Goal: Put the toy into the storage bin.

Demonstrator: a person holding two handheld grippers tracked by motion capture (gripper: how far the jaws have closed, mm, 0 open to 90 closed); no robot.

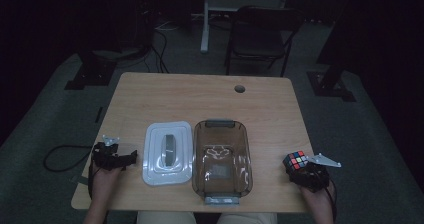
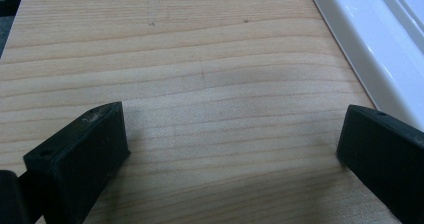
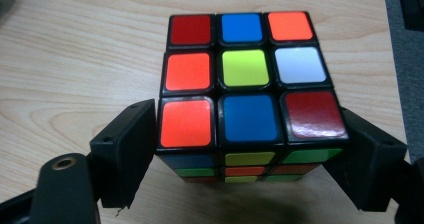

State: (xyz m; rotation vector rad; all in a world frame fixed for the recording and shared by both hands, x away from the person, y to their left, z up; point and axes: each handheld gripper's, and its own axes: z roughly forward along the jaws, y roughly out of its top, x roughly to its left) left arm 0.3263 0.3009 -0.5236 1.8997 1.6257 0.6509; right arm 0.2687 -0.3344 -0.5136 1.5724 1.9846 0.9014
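A scrambled Rubik's cube (image 1: 295,160) rests near the table's right front corner. In the right gripper view the cube (image 3: 245,64) sits between the two black jaws, whose pads lie against its left and right sides, so my right gripper (image 3: 247,134) is shut on it. In the high view the right gripper (image 1: 298,167) is held by a hand coming in from the bottom right. My left gripper (image 1: 129,157) lies low at the table's left front, just left of a white lid (image 1: 167,153). Its jaws stand wide apart over bare wood, so the left gripper (image 2: 232,129) is open and holds nothing.
A clear brownish container (image 1: 246,154) with grey end handles stands open beside the white lid (image 2: 370,44). The wooden table (image 1: 200,99) has a round cable hole (image 1: 239,88) at the back. A dark chair (image 1: 260,34) and floor cables lie beyond the table.
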